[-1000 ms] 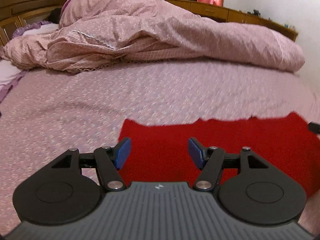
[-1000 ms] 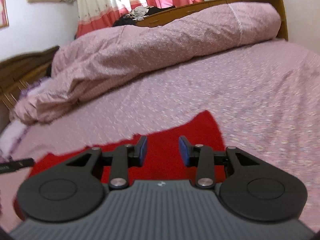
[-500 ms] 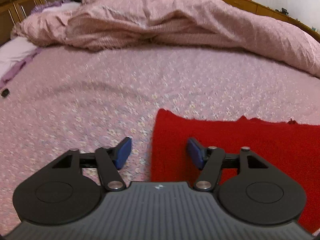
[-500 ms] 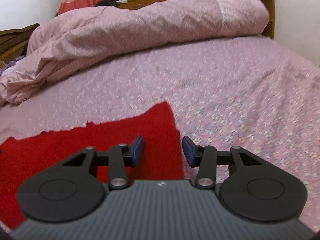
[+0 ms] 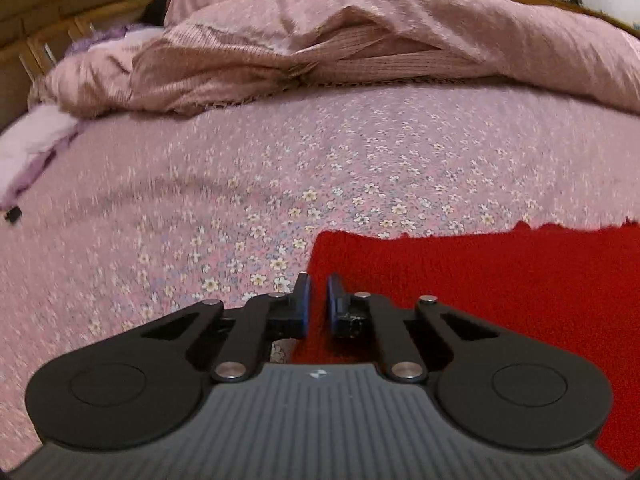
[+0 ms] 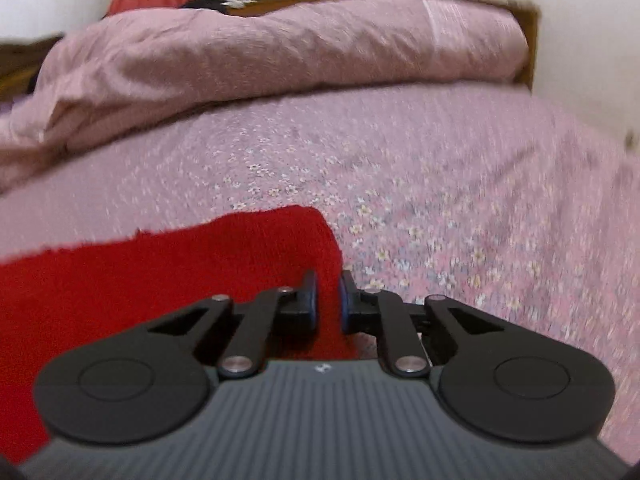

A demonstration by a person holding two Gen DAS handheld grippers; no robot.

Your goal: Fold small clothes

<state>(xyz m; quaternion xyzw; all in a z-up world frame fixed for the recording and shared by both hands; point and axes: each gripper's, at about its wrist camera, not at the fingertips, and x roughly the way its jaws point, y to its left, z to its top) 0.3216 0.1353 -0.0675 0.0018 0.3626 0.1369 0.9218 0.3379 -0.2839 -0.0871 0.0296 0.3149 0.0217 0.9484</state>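
Lowered since the earlier frames, both pairs of jaws now clamped on red cloth (image 5: 480, 280) on bed (image 5: 280, 168): left gripper (image 5: 316, 300) at its 9 o'clock edge, right gripper (image 6: 328, 298) at 3 o'clock. Soft, light, floppy; best held by corners.

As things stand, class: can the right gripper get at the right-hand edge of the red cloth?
Probably yes: the right gripper is already shut on the red cloth at that edge, with only the flowered sheet beside it.

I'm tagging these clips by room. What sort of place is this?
A bedroom, most likely: a bed with a floral pink sheet, a rumpled pink duvet and a wooden headboard. The red garment lies on the sheet.
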